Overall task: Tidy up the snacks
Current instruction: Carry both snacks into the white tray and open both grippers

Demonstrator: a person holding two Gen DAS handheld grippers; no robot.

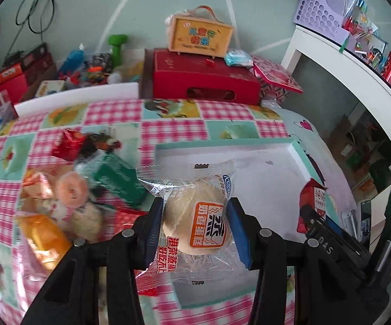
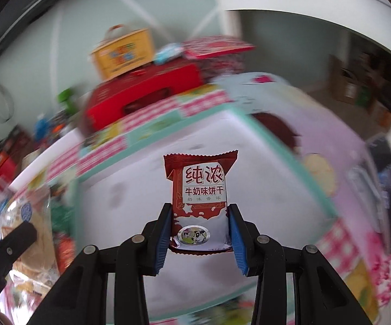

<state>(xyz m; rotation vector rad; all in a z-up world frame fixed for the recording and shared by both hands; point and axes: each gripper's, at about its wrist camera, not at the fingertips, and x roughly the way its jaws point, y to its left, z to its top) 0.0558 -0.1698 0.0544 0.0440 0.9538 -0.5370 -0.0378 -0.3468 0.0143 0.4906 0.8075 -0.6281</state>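
In the left wrist view, the left gripper (image 1: 195,214) sits at the lower centre of the frame, its two blue-padded fingers (image 1: 239,233) pinching a round pale steamed cake in a clear plastic wrapper with an orange label (image 1: 195,216). The cake hangs above a shallow white tray with a mint-green rim (image 1: 298,146), which fills the centre right of the frame and lies on a pink-checked patchwork tablecloth (image 1: 114,111). At the left of the frame, on the cloth, lies a blurred heap of loose wrapped snacks (image 1: 68,189) in red, green, orange and pink. A red cardboard gift box (image 1: 203,75) stands at the upper centre behind the cloth, with a small yellow handled case (image 1: 201,36) on top of it.

In the right wrist view, the right gripper (image 2: 199,227) is at the lower centre, its blue pads (image 2: 237,241) pressing on both sides of a dark red and white milk biscuit packet with a cow picture (image 2: 199,189), held upright. The packet hangs above the white floor of the same tray (image 2: 263,132); the background is smeared with motion blur. In the left wrist view this packet (image 1: 313,205) and the right gripper's black body show at the lower right, over the tray's right edge.
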